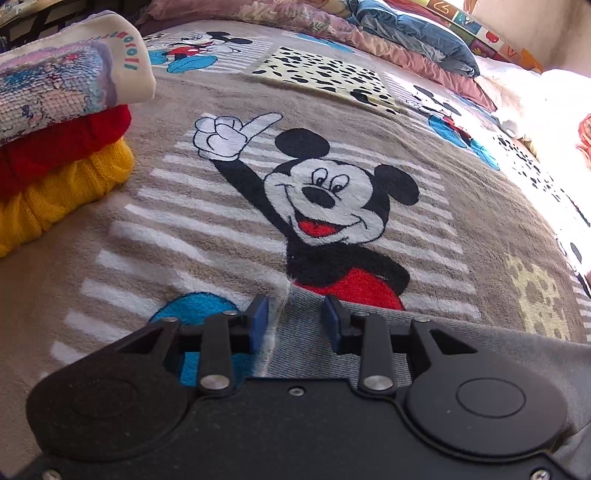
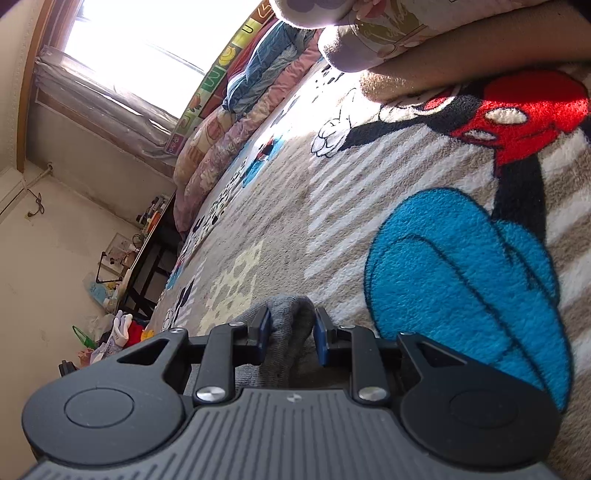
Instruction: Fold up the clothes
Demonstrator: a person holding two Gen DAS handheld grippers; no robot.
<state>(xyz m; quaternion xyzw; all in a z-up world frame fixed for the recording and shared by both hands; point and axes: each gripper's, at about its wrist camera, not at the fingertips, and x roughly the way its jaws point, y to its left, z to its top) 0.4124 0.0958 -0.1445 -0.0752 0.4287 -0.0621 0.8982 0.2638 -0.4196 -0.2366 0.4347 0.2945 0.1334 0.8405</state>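
A grey garment (image 1: 369,332) lies on the Mickey Mouse blanket (image 1: 332,166) at the near edge of the left wrist view. My left gripper (image 1: 295,317) is open, its blue pads on either side of the garment's top left corner, low over the cloth. In the right wrist view my right gripper (image 2: 291,332) is open, with a bunched fold of the grey garment (image 2: 291,325) standing between its blue pads; the pads do not pinch it. The rest of the garment is hidden under the grippers.
A stack of folded clothes sits at the left: a sequined white top (image 1: 66,74), a red knit (image 1: 62,147) and a yellow knit (image 1: 62,195). Rolled quilts and pillows (image 1: 388,33) line the far side. A window (image 2: 140,44), a dark desk (image 2: 147,258) and floor clutter (image 2: 110,332) show beyond the bed.
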